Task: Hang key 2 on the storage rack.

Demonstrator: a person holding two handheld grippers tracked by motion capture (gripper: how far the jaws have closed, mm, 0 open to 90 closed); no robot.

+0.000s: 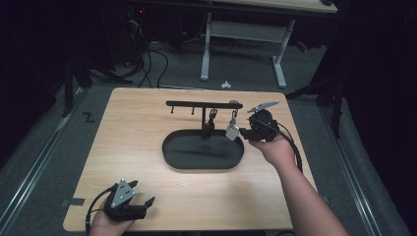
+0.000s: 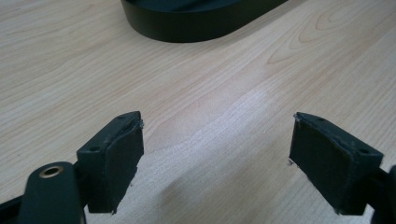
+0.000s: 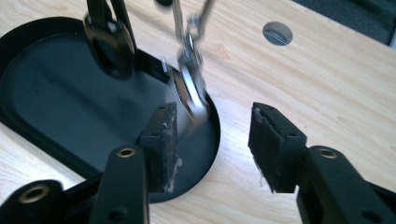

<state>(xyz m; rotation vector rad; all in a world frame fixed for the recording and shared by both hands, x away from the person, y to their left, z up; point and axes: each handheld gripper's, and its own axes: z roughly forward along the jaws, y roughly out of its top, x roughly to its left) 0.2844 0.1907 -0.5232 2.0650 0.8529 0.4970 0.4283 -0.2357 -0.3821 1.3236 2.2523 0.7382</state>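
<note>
A black oval tray lies mid-table, with a black hook rack standing over its far side. From the rack hang a black fob and a silver tag on a chain. My right gripper is at the tray's right end, open, level with the silver tag. In the right gripper view the silver tag hangs just beyond my right gripper, by its left finger, and the pads do not press on it. The black fob hangs further left. My left gripper rests open at the table's front left.
In the left gripper view the open left gripper faces bare wood, with the tray's wall ahead. A round grommet hole sits in the tabletop beyond the rack. Desk legs and cables stand on the floor behind the table.
</note>
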